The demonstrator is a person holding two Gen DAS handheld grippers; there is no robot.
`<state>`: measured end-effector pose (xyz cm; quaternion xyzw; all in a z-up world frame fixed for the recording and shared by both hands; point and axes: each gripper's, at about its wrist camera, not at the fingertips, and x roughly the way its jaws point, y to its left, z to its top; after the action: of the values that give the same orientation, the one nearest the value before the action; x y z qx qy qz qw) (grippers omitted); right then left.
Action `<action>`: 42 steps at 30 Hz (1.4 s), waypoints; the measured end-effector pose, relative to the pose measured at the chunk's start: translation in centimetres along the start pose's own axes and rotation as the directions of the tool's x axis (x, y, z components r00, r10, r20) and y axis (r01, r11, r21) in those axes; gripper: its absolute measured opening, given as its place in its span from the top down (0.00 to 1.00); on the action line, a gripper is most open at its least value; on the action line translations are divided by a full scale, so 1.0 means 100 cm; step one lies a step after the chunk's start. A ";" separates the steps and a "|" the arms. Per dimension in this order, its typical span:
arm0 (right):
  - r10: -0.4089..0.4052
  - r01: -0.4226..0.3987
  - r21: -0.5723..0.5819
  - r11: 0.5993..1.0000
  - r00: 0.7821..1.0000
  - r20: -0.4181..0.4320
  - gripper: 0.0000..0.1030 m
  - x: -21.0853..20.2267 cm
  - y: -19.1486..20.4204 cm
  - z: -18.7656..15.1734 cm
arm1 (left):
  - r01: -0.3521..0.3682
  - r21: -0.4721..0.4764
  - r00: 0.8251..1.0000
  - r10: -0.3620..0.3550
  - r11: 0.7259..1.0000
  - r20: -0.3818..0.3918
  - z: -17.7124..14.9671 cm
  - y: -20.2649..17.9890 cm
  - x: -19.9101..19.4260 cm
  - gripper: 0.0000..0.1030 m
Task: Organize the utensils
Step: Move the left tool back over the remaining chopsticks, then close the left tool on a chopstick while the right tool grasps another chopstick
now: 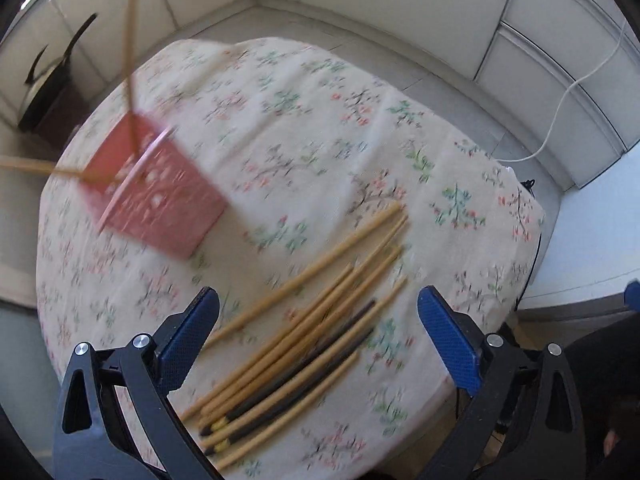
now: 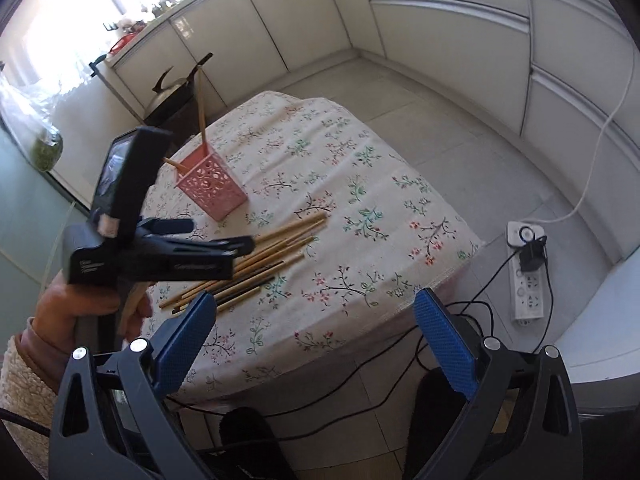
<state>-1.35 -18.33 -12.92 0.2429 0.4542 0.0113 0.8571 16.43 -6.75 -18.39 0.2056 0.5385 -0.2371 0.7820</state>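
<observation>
Home kitchen, daylight. Run of cream-panelled base cabinets [image 2: 248,36] lines walls and turns corner; pale worktop above crowded with small items near bright window, too blurred to name. Light grey floor tiles [image 2: 460,128]. Small table under cream floral-print cloth [image 2: 360,240] stands mid-room, loose pile of bamboo chopsticks [image 1: 312,320] on it beside pink perforated plastic utensil holder [image 2: 212,190]. Dark wok with long handle [image 2: 176,84] sits on low stand behind. White power strip [image 2: 526,272] on floor, black adapter plugged in.
</observation>
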 end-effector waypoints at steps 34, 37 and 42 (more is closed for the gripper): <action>0.059 0.001 0.222 0.975 0.962 -0.265 0.06 0.055 -0.041 -0.009 | 0.030 0.194 0.997 -0.016 0.981 -0.074 0.066 -0.039 0.078 0.85; 0.051 0.016 0.237 0.971 0.960 -0.275 0.07 0.059 -0.043 -0.009 | -0.003 0.214 1.000 0.004 0.977 -0.003 0.051 -0.033 0.064 0.87; -0.002 0.048 0.202 0.978 0.975 -0.221 0.07 0.058 -0.034 -0.003 | -0.038 0.204 0.986 0.004 0.978 0.164 0.031 -0.018 0.007 0.88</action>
<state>1.13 -19.81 -18.99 0.3220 0.5479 -0.0202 0.7719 17.94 -10.10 -18.14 0.2714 0.4431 -0.2995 0.8002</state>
